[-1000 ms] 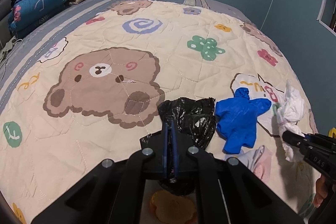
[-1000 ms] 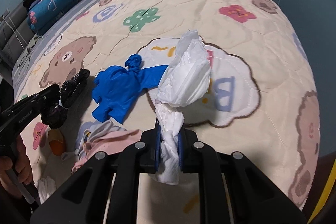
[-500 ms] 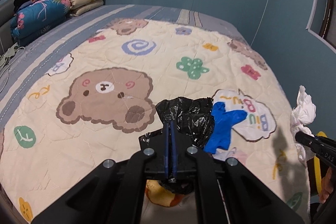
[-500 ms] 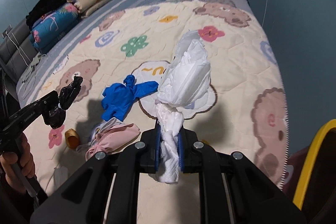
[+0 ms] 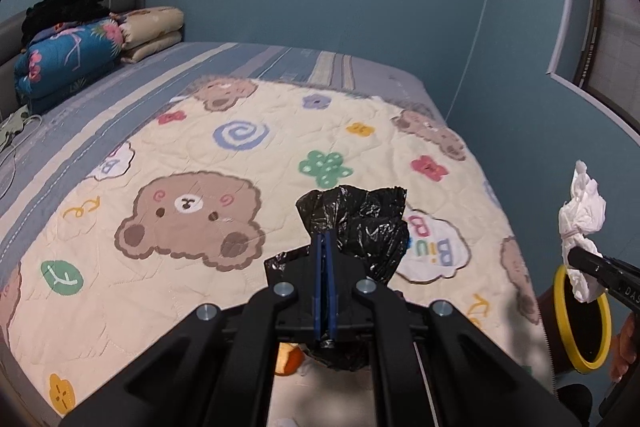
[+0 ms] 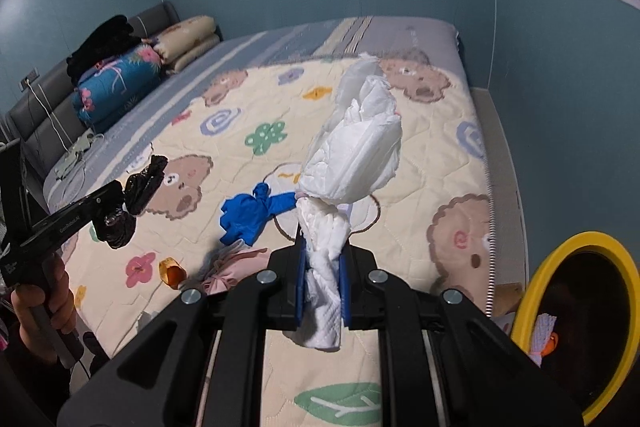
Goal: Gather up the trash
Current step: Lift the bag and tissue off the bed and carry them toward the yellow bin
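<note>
- The left gripper (image 5: pixel 325 247) is squeezed tight on a crinkly black plastic bag (image 5: pixel 360 223). The bag is up in the air over the near part of the bed, not touching it.
- In the right wrist view, the same left gripper (image 6: pixel 116 199) shows at the left side, with a hand (image 6: pixel 44 311) on its handle. The bag bunches on both sides of its tip.
- The right gripper (image 6: pixel 323 259) is clamped on a white crumpled diaper (image 6: pixel 352 147). Its blue pads pinch the thin twisted part, and the big puffy part sticks up past the tip.
- In the left wrist view, the right gripper (image 5: pixel 576 255) is at the far right, past the edge of the bed, with the white diaper in it.
- A round bin with a yellow rim (image 6: pixel 532 267) stands by the near right corner of the bed, just beside the right gripper. It is dark inside, with something white and a bit of orange in it.
- The bed has a cream quilt (image 5: pixel 168 131) with bears, flowers and swirls.
- A blue rubber glove (image 6: pixel 248 215) lies flat on the quilt near the middle.
- A pink and grey bundle of cloth (image 6: pixel 236 267) lies just in front of the glove, near the bed's near edge.
- A small orange scrap (image 6: pixel 170 269) lies on the quilt to the left of the pink bundle.
- Folded blankets (image 5: pixel 72 55) are stacked at the far left corner, with something black on top.
</note>
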The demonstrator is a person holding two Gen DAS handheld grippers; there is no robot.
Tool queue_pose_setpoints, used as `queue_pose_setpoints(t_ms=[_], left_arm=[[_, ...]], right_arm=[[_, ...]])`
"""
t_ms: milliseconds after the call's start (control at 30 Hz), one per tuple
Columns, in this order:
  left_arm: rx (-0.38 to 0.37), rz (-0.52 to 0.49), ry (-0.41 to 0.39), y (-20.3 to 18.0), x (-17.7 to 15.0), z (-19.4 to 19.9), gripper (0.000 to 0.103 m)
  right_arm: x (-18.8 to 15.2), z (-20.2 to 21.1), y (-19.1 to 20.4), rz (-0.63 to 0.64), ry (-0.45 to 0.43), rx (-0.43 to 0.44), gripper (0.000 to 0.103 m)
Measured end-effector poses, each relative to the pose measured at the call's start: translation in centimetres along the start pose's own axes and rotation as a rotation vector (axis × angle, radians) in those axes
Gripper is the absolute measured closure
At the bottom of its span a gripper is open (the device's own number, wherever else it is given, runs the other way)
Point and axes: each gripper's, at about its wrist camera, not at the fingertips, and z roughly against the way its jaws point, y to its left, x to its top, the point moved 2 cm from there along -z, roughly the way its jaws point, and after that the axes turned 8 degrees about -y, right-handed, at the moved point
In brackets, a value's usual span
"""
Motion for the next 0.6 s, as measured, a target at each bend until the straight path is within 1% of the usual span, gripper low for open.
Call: queue_pose_setpoints(t_ms=[267, 600], left_arm=[[-0.061, -0.032, -0.037, -3.5, 0.9, 2.7, 0.101], [-0.13, -0.061, -0.052, -7.3, 1.3, 4.4, 0.101]], right_arm=[[1.0, 4.7, -1.5, -0.007, -0.061, -0.017, 0.09], [1.0, 8.5, -4.2, -0.034, -0.1, -0.053, 0.09]])
